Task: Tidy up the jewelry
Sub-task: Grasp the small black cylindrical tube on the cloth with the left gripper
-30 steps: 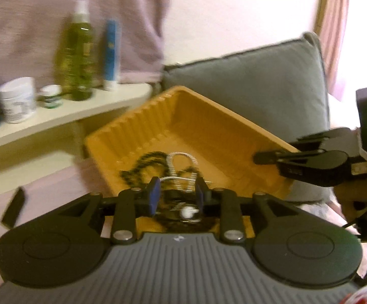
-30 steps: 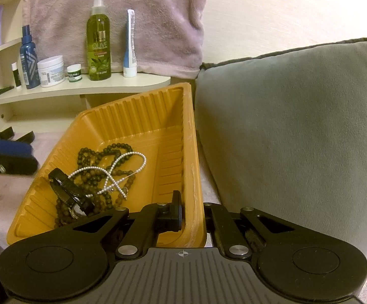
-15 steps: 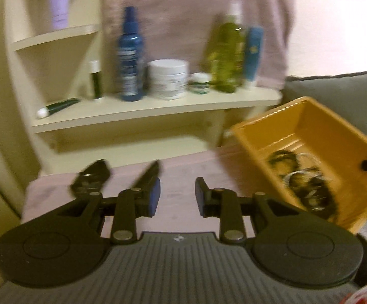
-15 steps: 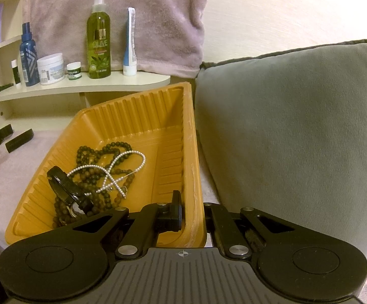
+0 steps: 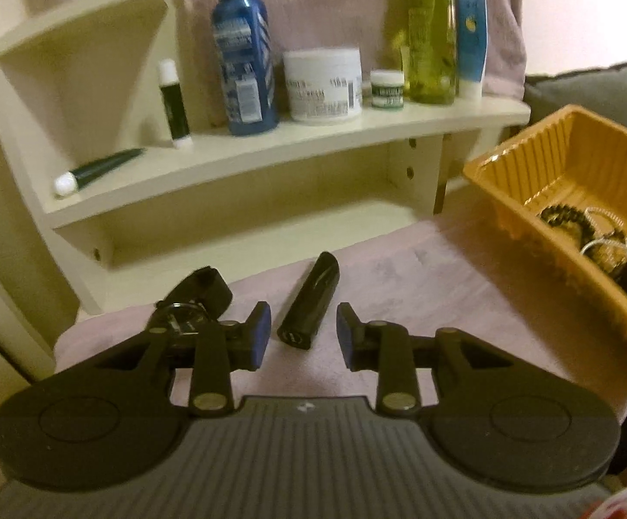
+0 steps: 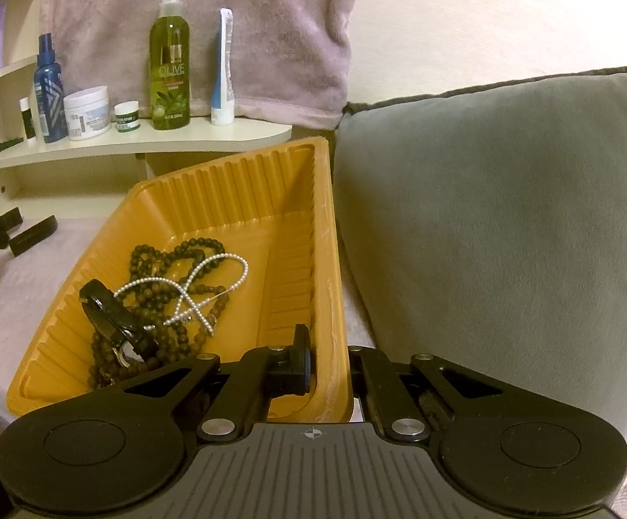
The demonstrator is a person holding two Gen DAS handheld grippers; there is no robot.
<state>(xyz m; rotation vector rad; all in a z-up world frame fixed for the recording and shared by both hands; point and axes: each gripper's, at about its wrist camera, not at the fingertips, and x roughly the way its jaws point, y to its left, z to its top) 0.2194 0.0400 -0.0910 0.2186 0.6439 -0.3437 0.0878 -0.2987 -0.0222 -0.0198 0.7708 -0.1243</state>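
Note:
My left gripper (image 5: pixel 301 321) hangs low over the pink cloth with its jaws opening. A black cylinder-shaped case (image 5: pixel 311 305) lies just past its fingertips, in line with the gap, and the pads do not press on it. A black watch (image 5: pixel 196 298) lies left of the case. My right gripper (image 6: pixel 328 359) is shut on the near wall of the yellow tray (image 6: pixel 330 259). In the tray lie a dark bead necklace (image 6: pixel 170 259), a pearl strand (image 6: pixel 209 277) and another black watch (image 6: pixel 110 315).
A cream shelf (image 5: pixel 313 142) behind the cloth carries bottles, jars and tubes. A grey cushion (image 6: pixel 508 225) presses against the tray's right side. A pink towel (image 6: pixel 270 34) hangs on the wall. The yellow tray (image 5: pixel 525 147) sits right of my left gripper.
My left gripper swung left from over the tray, away from the jewelry, and sank toward the black case on the cloth. The right gripper and the tray kept still.

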